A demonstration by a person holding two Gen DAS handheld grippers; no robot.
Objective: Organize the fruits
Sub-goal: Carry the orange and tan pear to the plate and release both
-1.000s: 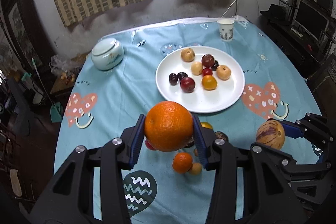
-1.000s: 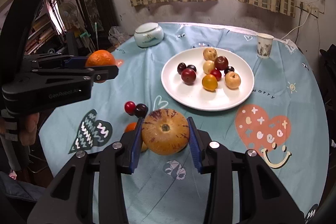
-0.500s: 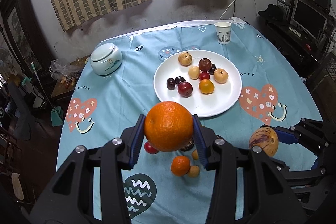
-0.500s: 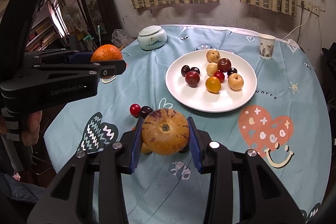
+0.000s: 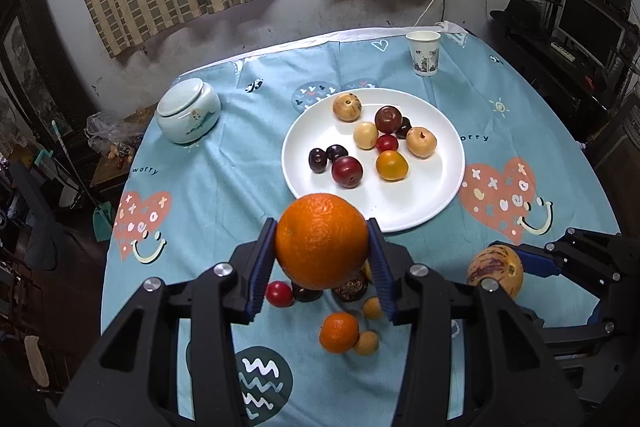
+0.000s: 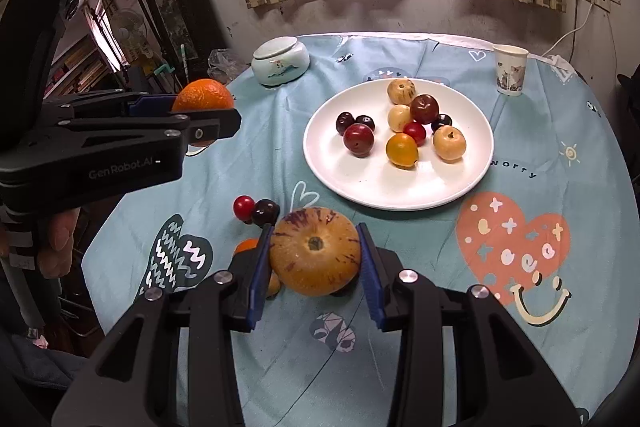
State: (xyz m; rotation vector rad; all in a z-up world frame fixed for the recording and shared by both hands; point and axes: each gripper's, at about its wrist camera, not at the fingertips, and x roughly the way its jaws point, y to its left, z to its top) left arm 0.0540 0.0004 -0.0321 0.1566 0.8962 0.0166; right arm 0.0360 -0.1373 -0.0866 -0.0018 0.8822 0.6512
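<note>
The white plate on the desk already carries ten small fruits. Left tool grips the orange, right tool clamps the speckled melon (both aloft); several small fruits await on the cloth.

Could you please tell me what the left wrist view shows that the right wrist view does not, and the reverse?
Only the left wrist view shows the monitor at the room's right edge and the two small tan fruits lying beside the small orange. Only the right wrist view shows the person's hand on the left gripper and the bookshelf. Both show the white plate of fruit, the paper cup, the lidded jar, the big orange and the streaked melon, each clamped in a gripper.
</note>
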